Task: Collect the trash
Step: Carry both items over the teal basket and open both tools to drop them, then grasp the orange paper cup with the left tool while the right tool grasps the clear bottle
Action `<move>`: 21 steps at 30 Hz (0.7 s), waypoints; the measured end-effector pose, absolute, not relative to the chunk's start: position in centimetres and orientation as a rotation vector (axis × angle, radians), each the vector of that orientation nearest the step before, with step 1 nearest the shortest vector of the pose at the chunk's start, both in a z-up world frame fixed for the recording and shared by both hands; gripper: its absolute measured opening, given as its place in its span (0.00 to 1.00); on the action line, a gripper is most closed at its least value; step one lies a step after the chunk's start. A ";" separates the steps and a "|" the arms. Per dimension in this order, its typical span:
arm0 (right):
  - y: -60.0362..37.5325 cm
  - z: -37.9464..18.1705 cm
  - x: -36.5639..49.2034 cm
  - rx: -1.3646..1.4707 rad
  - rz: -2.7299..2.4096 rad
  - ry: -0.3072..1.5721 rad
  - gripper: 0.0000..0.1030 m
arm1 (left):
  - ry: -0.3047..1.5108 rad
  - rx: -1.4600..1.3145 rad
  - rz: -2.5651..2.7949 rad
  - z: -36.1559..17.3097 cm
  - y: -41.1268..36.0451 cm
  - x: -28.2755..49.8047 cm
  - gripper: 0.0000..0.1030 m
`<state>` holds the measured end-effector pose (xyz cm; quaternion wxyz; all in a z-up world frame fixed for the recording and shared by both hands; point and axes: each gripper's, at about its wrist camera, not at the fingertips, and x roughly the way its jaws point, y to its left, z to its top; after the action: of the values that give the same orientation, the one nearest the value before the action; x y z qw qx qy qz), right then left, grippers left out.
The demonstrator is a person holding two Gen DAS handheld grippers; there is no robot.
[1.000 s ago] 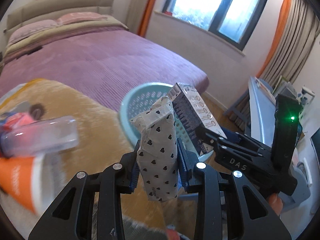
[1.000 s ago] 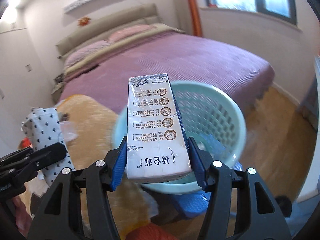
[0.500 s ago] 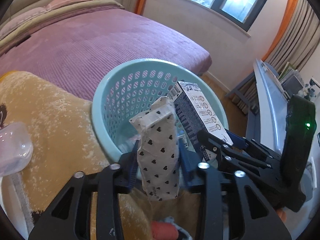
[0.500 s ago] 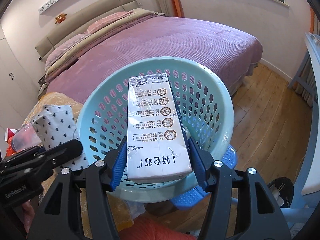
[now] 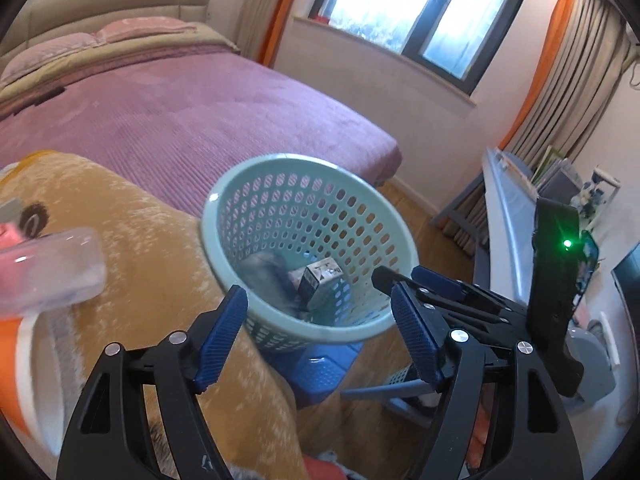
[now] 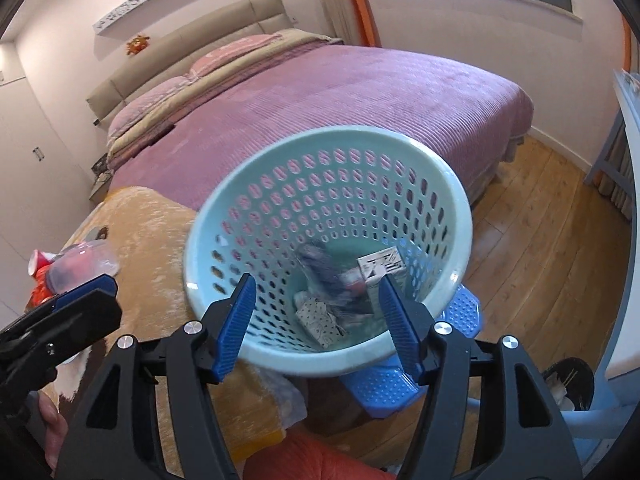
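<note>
A light teal perforated basket (image 5: 224,216) (image 6: 460,216) stands on a blue stool (image 6: 460,308) beside the bed. Inside it lie the milk carton (image 5: 320,280) (image 6: 380,268), the white bag with black hearts (image 6: 320,320) and blurred dark trash. My left gripper (image 5: 320,332) is open and empty, just above the basket's near rim. My right gripper (image 6: 316,320) is open and empty over the basket; it also shows in the left wrist view (image 5: 424,284).
An orange fleece blanket (image 5: 132,240) lies left of the basket, with a clear plastic bottle (image 5: 48,272) (image 6: 84,264) and red wrappers (image 6: 40,276) on it. A purple bed (image 6: 340,92) is behind. A grey desk (image 5: 508,208) and wood floor (image 6: 540,240) lie to the right.
Both grippers opened. The heart-print bag left my left gripper and the milk carton left my right gripper; both now lie inside the basket.
</note>
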<state>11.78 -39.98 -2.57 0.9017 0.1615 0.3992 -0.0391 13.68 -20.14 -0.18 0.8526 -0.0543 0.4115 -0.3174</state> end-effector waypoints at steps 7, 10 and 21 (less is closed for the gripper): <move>-35.4 0.7 10.8 0.256 0.016 0.753 0.58 | 0.792 -0.189 -0.632 1.9 -15.3 10.9 0.71; -33.1 1.8 10.8 0.227 0.064 0.730 0.58 | 0.764 -0.213 -0.597 2.7 -13.0 9.9 0.71; -26.4 2.2 12.3 0.148 0.202 0.728 0.58 | 0.710 -0.273 -0.387 3.7 -4.8 7.2 0.72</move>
<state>12.30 -26.44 2.19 0.9268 0.0721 0.3551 0.0983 7.22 -4.84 3.67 0.9104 -0.1322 0.3442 -0.1878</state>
